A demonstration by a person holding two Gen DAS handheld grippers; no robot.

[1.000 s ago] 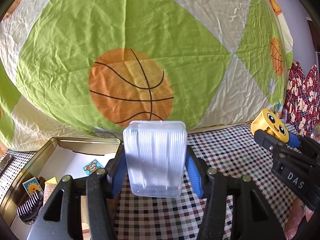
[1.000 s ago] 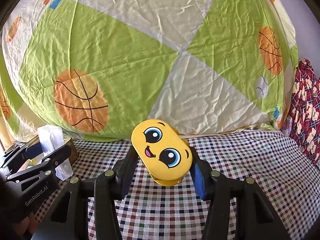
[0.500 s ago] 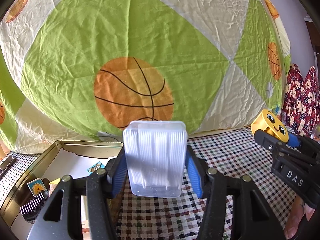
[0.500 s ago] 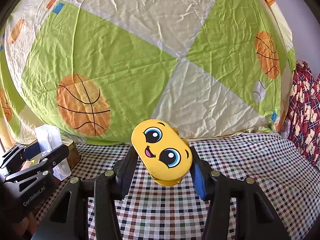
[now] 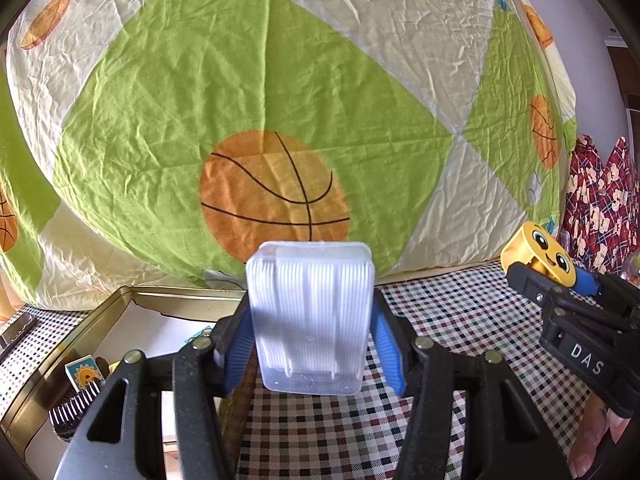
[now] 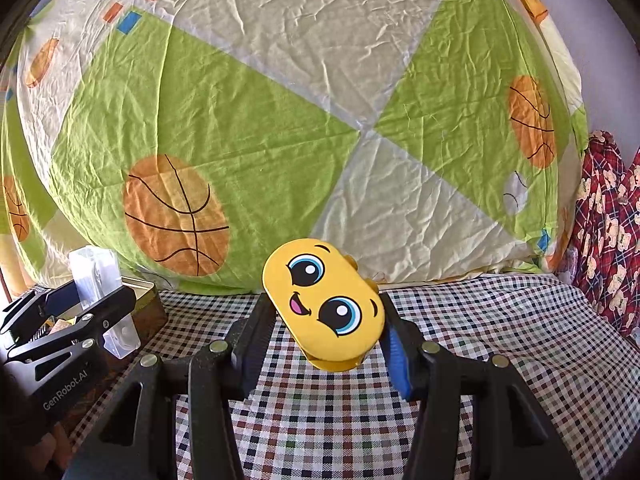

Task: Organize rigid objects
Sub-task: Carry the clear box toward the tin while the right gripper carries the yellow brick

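While we are clamping the clear plastic box (image 5: pixel 310 320) in the left hand-held gripper (image 5: pixel 310 344) and the yellow smiley-face case (image 6: pixel 324 304) in the right hand-held gripper (image 6: pixel 326 340), we are judging the gold tin (image 5: pixel 132 298) as the next drop, needing a lowering over its rim

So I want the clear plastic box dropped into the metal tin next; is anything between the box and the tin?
Nothing visible blocks it. The left gripper holds the clear plastic box just right of the open metal tin, whose near corner already holds a small card and a comb.
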